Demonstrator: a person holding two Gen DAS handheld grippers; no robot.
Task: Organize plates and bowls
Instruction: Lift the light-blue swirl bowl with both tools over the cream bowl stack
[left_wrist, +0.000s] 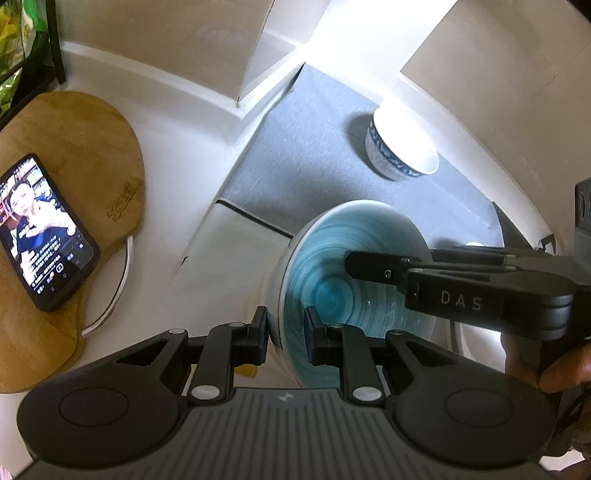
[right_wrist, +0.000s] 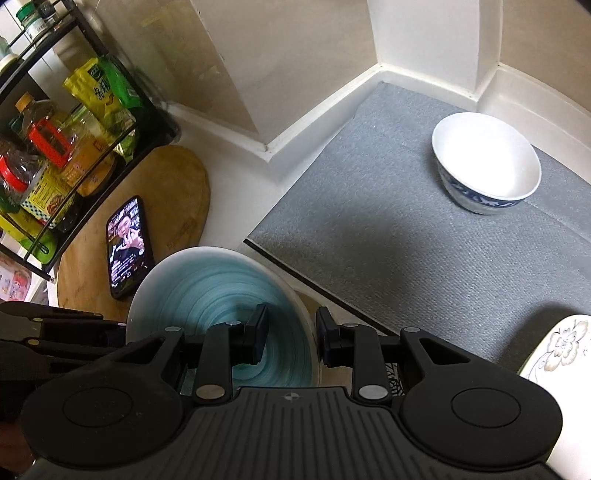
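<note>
A teal swirl bowl with a pale outside is held above the counter. My left gripper is shut on its near rim, one finger inside and one outside. My right gripper straddles its right rim the same way; it also shows from the side in the left wrist view. A white bowl with a blue pattern stands upright on the grey mat, far from both grippers; it also shows in the left wrist view. A white flower-patterned dish sits at the right edge.
A phone lies on a round wooden board at the left. A black rack holds bottles and packets. White walls and a column bound the mat at the back.
</note>
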